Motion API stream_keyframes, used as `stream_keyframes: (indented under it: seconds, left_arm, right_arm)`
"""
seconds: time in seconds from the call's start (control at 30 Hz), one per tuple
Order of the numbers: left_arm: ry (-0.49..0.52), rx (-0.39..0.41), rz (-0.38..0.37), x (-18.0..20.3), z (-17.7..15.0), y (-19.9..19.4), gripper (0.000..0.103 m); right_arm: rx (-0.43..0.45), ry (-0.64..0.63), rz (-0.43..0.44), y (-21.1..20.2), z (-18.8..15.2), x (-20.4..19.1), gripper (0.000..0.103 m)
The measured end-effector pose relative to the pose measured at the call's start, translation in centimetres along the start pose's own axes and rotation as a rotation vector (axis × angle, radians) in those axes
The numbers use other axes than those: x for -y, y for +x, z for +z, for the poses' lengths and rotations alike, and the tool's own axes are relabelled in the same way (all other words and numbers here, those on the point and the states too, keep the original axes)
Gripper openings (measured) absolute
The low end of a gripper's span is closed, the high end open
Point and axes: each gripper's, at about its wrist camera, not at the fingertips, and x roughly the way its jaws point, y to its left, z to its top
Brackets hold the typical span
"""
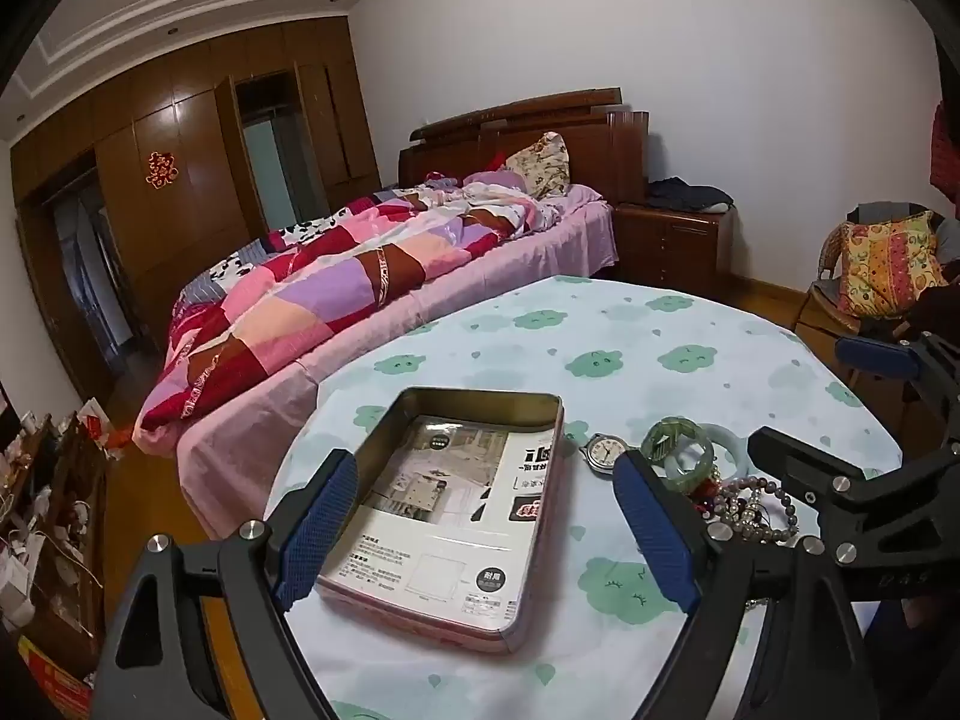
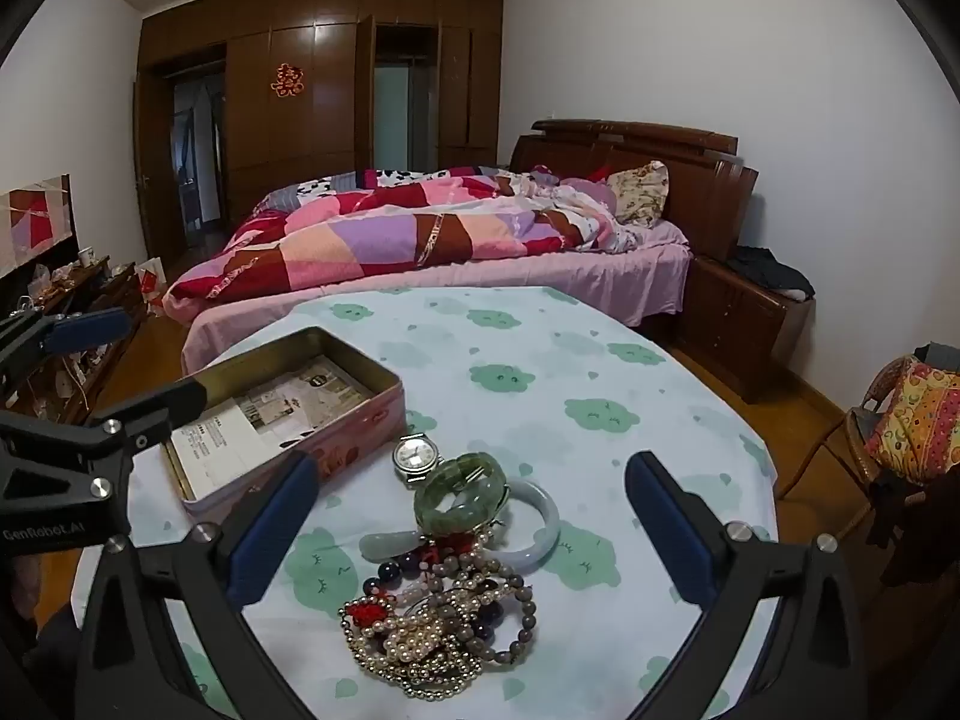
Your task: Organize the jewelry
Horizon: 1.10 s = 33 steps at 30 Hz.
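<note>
Jewelry lies in a loose heap on the table [image 2: 600, 360], just right of an open tin [image 2: 384, 381] whose floor is lined with printed paper and holds no pieces yet; nothing appears sorted so far, so the step in hand is judged to be the first pick. Largest in the heap is a pale bangle [image 2: 540, 525] lying flat, with a green bangle [image 2: 462, 489] propped on it and leaning against its inner edge. Nearer the tin sits a watch [image 2: 411, 456], face up and apart from the tangle. Nearest the camera is a knot of bead strings [image 2: 444, 630], pearls and grey beads interlaced with a red charm. The right gripper [image 2: 474, 525] hovers above the heap with its fingers spread wide and holding nothing; the left gripper [image 1: 486, 531] is likewise spread and empty, poised over the tin. A sound first pick is probably the green bangle or the watch, since each can be lifted free without dragging neighbours. Close across the band's thickness, not its diameter. The bead knot is best left until last, as one string will likely pull the rest.
</note>
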Motion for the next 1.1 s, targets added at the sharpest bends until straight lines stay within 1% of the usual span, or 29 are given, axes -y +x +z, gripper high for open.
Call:
stream_keyframes:
  seconds: [0.1, 0.17, 0.47, 0.63, 0.67, 1.03, 1.07, 1.1]
  left_arm:
    - [0.013, 0.005, 0.015, 0.1, -0.1, -0.1, 0.087]
    - [0.029, -0.009, 0.008, 0.7, -0.2, 0.1, 0.087]
    - [0.006, -0.017, 0.012, 0.0, -0.2, 0.4, 0.087]
    - [0.009, -0.016, 0.015, -0.2, -0.2, 0.4, 0.087]
    - [0.011, -0.016, 0.018, -0.2, -0.2, 0.4, 0.087]
    - [0.016, -0.017, 0.027, -0.1, -0.3, 0.5, 0.087]
    - [0.015, -0.016, 0.029, -0.1, -0.3, 0.4, 0.087]
    - [0.014, -0.017, 0.03, -0.2, -0.3, 0.4, 0.087]
  right_arm:
    - [0.014, 0.003, 0.0, -0.1, -0.1, 0.1, 0.103]
    - [0.008, 0.002, 0.001, 0.0, -0.1, 0.1, 0.103]
    - [0.002, 0.005, 0.0, -0.3, -0.1, 0.1, 0.103]
    - [0.001, 0.005, 0.0, 0.0, -0.9, 0.1, 0.103]
    - [0.0, 0.007, -0.003, 0.0, -0.4, -0.2, 0.103]
    - [-0.003, 0.006, -0.003, 0.3, -1.1, -0.1, 0.103]
    - [-0.005, 0.005, -0.003, 0.2, -0.4, -0.1, 0.103]
    - [-0.005, 0.004, -0.003, 0.2, -0.5, -0.1, 0.103]
